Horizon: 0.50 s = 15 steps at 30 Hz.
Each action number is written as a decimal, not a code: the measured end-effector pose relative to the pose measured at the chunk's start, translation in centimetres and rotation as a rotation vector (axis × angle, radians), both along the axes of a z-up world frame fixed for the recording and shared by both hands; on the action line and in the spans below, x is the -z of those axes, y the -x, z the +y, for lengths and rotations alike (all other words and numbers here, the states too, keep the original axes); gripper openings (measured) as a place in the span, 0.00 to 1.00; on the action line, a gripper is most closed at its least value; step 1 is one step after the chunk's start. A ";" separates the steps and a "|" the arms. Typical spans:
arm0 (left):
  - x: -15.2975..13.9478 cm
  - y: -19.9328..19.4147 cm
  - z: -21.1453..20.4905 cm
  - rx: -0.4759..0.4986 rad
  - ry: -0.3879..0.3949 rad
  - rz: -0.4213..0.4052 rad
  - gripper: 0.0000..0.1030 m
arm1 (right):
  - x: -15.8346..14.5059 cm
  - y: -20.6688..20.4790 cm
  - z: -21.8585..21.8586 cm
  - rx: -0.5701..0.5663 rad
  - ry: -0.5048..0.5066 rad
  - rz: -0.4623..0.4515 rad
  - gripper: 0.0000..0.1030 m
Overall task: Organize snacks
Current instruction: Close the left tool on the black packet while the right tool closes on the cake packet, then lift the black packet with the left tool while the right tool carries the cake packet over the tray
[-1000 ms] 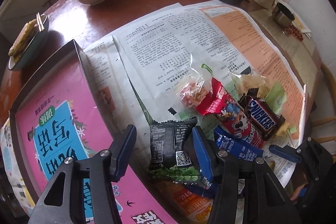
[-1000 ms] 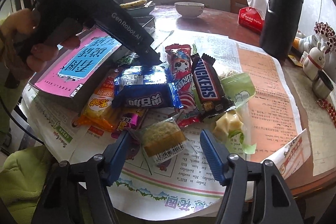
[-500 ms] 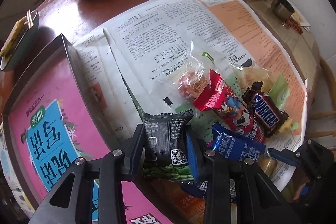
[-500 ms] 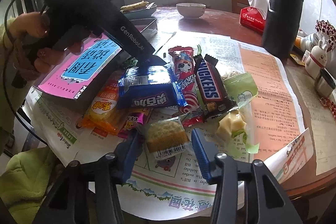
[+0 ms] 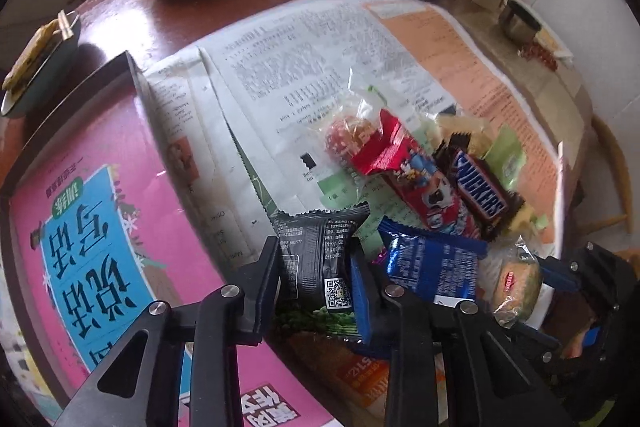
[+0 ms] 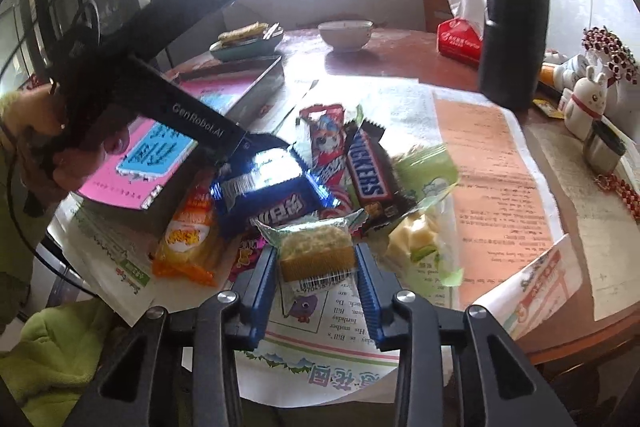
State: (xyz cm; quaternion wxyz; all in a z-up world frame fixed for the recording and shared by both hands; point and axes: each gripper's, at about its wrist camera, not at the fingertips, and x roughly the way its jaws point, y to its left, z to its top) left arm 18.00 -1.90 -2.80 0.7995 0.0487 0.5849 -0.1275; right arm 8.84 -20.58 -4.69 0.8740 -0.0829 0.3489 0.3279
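A pile of snacks lies on newspaper. My left gripper (image 5: 314, 269) is shut on a black snack packet (image 5: 320, 263) with a QR code, at the pile's near edge. My right gripper (image 6: 316, 267) is shut on a clear-wrapped yellow cake (image 6: 316, 251), which also shows in the left wrist view (image 5: 516, 287). Beside them lie a blue packet (image 6: 268, 195), a Snickers bar (image 6: 368, 171), a red cartoon packet (image 6: 324, 139), an orange packet (image 6: 188, 235) and a green-wrapped snack (image 6: 420, 223). A pink-lined box (image 5: 80, 227) stands left of the pile.
A black thermos (image 6: 514, 15), a red tissue pack (image 6: 458, 39), a white bowl (image 6: 346, 33) and a plate of food (image 6: 246, 41) stand at the back of the round brown table (image 6: 400, 59). Rabbit figurines (image 6: 586, 103) and a metal cup (image 6: 604, 149) stand at right.
Both grippers closed: the left on the black packet, the right on the yellow cake. The cake has risen a little off the newspaper.
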 end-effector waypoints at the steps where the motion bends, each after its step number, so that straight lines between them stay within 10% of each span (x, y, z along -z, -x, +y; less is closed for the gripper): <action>1: -0.4 0.2 0.3 -0.006 0.006 -0.014 0.31 | -0.3 0.1 -0.2 0.005 -0.005 -0.008 0.38; 15: -5.9 2.6 3.5 -0.083 0.107 -0.142 0.29 | -3.6 0.2 1.4 -0.014 -0.048 -0.065 0.38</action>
